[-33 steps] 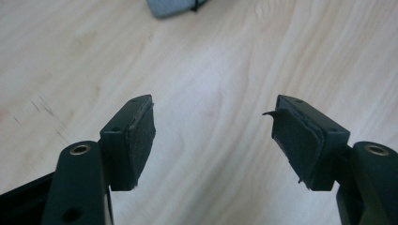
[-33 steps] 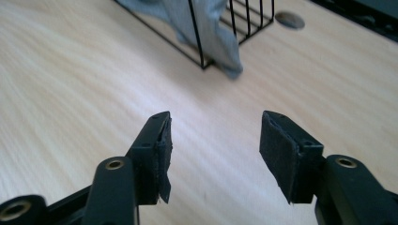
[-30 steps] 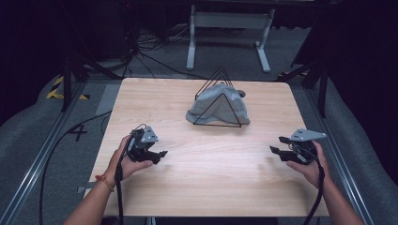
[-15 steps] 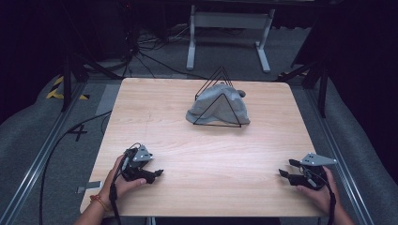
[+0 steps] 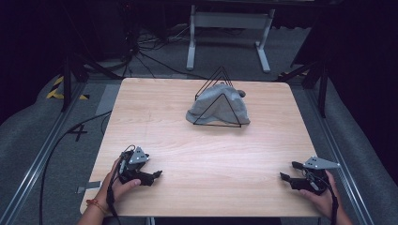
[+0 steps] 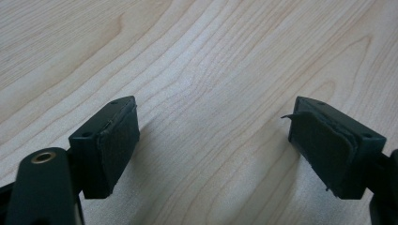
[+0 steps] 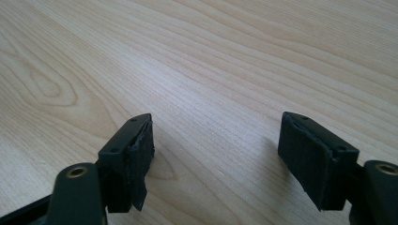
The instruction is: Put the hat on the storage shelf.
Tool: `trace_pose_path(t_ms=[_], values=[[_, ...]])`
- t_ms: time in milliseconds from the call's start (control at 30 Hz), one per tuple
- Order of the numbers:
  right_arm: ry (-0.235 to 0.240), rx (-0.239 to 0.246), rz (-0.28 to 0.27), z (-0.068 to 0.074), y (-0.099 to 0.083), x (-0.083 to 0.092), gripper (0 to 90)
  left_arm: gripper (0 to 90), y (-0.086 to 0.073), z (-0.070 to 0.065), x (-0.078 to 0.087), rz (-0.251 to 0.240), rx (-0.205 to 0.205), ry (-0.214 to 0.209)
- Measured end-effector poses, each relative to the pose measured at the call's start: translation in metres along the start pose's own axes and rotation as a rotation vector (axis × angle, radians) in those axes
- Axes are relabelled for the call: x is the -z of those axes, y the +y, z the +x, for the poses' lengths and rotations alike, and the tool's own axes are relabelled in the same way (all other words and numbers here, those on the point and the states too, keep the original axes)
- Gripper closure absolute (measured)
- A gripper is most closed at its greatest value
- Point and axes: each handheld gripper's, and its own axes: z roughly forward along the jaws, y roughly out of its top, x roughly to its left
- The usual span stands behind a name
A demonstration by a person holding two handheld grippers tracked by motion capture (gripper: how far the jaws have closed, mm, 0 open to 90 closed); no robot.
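Note:
A grey cloth lies draped over a black wire pyramid frame at the far middle of the wooden table. My left gripper rests low at the near left of the table, held by a hand, and stands open. In the left gripper view its jaws are wide apart over bare wood, left gripper, with nothing between them. My right gripper sits at the near right edge, also open. The right gripper view shows the right gripper with its pads apart above bare wood.
Metal rails run along both table sides. A black cable trails over the grey floor at the left. A white stand is on the floor beyond the far edge. Dark surroundings ring the table.
Both hands have drawn back toward the near edge of the table with their grippers, lowering onto the wood. The cloth and frame have not moved.

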Motion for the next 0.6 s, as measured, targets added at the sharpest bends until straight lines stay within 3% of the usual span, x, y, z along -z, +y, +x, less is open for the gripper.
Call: trace_pose_path(t_ms=[600], values=[[0.004, 0.005, 0.001, -0.0008, 0.0001, -0.0008, 25.5, 15.6, 0.0005, 0.0009, -0.0003, 0.006, -0.014, -0.007]])
